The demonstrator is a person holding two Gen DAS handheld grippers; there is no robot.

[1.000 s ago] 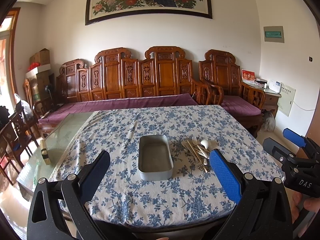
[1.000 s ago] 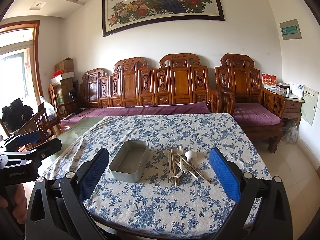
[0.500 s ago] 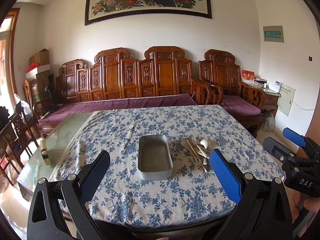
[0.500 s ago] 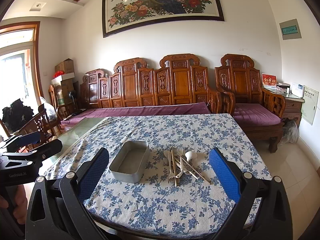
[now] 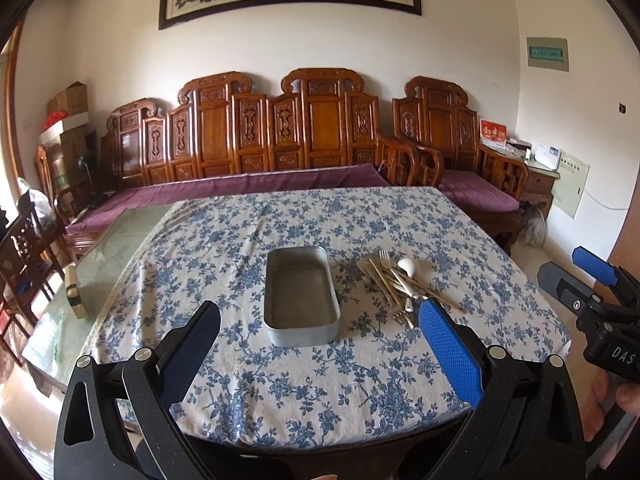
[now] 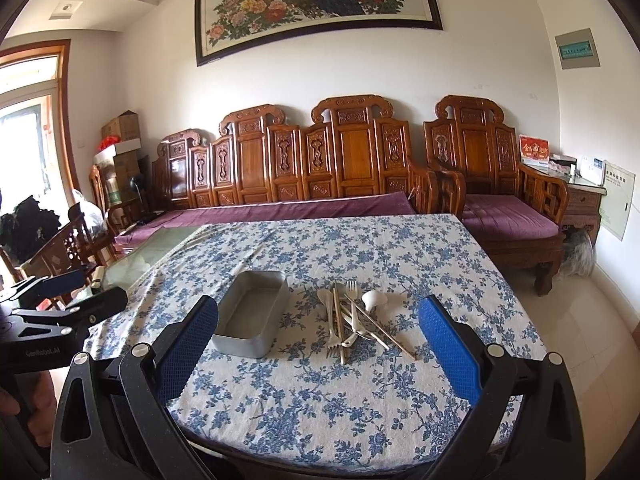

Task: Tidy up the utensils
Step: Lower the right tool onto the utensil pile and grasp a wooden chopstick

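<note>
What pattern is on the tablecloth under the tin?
White tablecloth with a blue floral print, clearest in the right wrist view; the metal tin sits on it.

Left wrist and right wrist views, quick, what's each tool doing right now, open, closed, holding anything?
Left tool: open, holding nothing, short of the grey rectangular metal tin.
Right tool: open, holding nothing, short of the pile of pale utensils.

L tool (image 5: 320,344) & R tool (image 6: 318,334) edged slightly closer to table (image 5: 280,400); nothing else moved.
</note>
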